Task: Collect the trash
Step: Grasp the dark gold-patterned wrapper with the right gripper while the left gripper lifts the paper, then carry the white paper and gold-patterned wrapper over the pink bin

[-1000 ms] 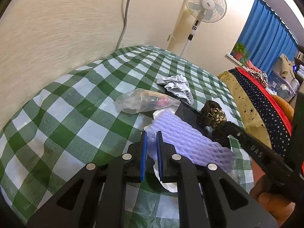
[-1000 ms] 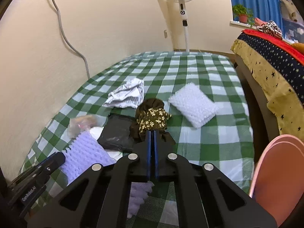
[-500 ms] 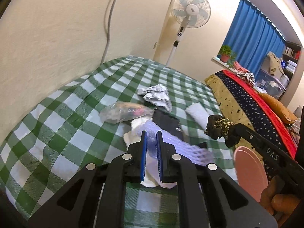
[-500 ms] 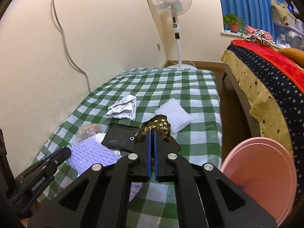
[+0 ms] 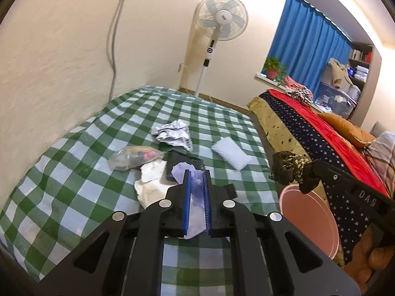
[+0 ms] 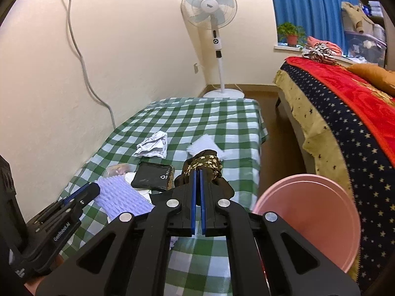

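Note:
My left gripper (image 5: 196, 172) is shut on a purple foam net (image 5: 195, 192), lifted above the green checked table (image 5: 74, 172). My right gripper (image 6: 197, 172) is shut on a brown floral cloth scrap (image 6: 206, 161), which hangs over the rim of a pink bin (image 6: 308, 212) in the left wrist view. The right wrist view also shows the left gripper (image 6: 84, 193) and its purple foam net (image 6: 121, 194). On the table lie crumpled paper (image 5: 172, 134), a clear plastic bag (image 5: 134, 156), a black pouch (image 5: 184, 164), a white foam pad (image 5: 230, 153) and white tissue (image 5: 150, 182).
The pink bin (image 5: 308, 219) stands beside the table's right edge, before a bed (image 6: 345, 113) with a starred cover. A standing fan (image 6: 209, 7) is in the far corner. A cable (image 6: 84, 69) runs down the wall on the left. A strip of brown floor separates table and bed.
Both grippers have risen and drawn back from the table with their items still held. The pink bin has come into view at the lower right.

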A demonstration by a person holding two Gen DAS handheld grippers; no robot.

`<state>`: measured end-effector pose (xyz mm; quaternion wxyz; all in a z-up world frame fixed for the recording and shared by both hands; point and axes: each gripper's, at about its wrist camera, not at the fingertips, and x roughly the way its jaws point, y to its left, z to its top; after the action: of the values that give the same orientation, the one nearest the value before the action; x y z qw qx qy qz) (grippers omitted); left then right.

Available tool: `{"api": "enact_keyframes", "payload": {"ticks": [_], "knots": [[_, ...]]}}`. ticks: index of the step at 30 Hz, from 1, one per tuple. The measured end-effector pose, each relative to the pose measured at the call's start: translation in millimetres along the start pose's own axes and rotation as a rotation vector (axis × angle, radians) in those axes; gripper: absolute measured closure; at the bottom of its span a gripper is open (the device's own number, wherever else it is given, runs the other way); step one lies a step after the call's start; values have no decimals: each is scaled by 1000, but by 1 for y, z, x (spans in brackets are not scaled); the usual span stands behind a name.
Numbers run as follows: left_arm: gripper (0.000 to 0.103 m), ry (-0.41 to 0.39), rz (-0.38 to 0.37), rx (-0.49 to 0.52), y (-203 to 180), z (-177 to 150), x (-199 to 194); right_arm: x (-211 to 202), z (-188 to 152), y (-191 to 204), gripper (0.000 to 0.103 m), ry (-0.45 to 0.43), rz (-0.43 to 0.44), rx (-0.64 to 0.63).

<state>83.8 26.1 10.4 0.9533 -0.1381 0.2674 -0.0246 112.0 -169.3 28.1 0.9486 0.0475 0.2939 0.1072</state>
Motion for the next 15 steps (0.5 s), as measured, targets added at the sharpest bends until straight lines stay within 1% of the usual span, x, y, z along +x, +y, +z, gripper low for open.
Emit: {"api": "enact_keyframes", "payload": {"ticks": [4,9,15], "knots": [[94,-4,-16,24,-10,-1,-6,-16,1,-8,100,-9,-15,2],[94,-16,-31,47,-21,0,-14,-35,4,-28,100,-19,-33,48],[94,-23,-45,73,-34,-1,-20,-54,4,-39,100,-27,-42,42]]}}
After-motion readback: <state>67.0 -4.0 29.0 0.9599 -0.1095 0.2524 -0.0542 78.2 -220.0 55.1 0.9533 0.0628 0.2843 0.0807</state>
